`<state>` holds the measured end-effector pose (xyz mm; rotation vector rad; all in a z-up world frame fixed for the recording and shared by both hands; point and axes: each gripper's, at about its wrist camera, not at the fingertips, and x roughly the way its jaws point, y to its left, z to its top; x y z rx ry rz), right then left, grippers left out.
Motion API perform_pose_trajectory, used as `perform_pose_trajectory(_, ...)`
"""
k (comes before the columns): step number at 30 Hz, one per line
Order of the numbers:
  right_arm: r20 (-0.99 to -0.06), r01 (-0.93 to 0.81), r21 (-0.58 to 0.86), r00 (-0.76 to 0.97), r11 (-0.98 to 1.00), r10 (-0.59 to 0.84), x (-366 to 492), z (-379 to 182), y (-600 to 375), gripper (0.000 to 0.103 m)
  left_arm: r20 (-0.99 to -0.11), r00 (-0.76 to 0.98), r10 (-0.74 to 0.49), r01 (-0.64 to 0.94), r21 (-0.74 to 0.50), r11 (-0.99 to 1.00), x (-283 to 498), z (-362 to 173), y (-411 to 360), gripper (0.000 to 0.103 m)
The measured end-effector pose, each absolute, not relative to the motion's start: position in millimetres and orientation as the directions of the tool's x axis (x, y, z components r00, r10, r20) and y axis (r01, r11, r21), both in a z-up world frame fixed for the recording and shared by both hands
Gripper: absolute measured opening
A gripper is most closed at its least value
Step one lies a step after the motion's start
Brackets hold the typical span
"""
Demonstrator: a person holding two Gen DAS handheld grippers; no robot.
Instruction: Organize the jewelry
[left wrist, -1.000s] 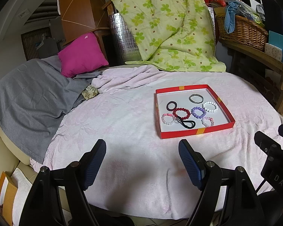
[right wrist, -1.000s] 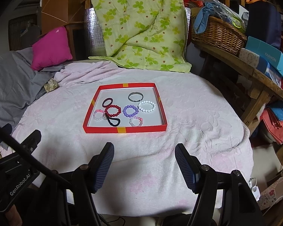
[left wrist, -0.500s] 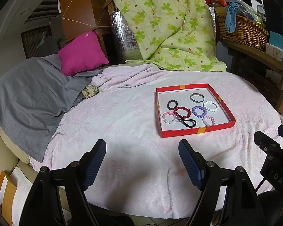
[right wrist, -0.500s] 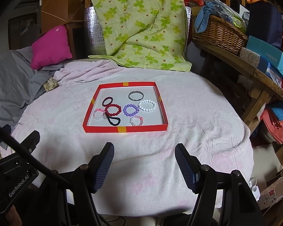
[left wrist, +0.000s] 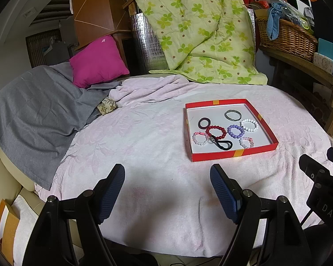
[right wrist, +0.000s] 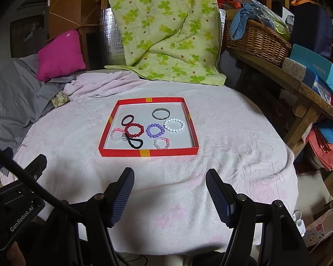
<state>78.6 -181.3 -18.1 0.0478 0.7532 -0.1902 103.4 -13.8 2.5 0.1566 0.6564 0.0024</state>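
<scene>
A shallow red tray (left wrist: 233, 154) (right wrist: 148, 153) sits on the pink cloth-covered table. Inside lie several bracelets and hair ties: a red bead bracelet (right wrist: 134, 130), a purple one (right wrist: 154, 130), a white one (right wrist: 174, 124), a grey bangle (right wrist: 160, 113), two pale pink bead bracelets (right wrist: 162, 143), a dark hair ring (right wrist: 127, 120) and a black looped tie (right wrist: 135, 143). My left gripper (left wrist: 167, 180) is open and empty, near the table's front edge, left of the tray. My right gripper (right wrist: 169, 182) is open and empty, in front of the tray.
A grey blanket (left wrist: 33, 110) and magenta cushion (left wrist: 97, 61) lie at the left. A green floral quilt (right wrist: 166, 28) hangs behind the table. A wicker basket (right wrist: 257, 38) and boxes (right wrist: 315, 68) sit on a wooden shelf at the right.
Both views have drifted slightly; the tray sits a touch higher in the left wrist view. Nothing was grasped and both grippers stay open.
</scene>
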Motion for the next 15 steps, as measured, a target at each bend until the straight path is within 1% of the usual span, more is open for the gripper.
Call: perform_pose_trajectory(15, -0.683, 0.187, -0.026, 0.714, 0.982, -0.154, 79.1, -17.9, -180.6, 0.071, -0.612, 0.789, 0.056, 0.044, 0.148, 0.988, 104.7, 0.2, -14.9, 0.08)
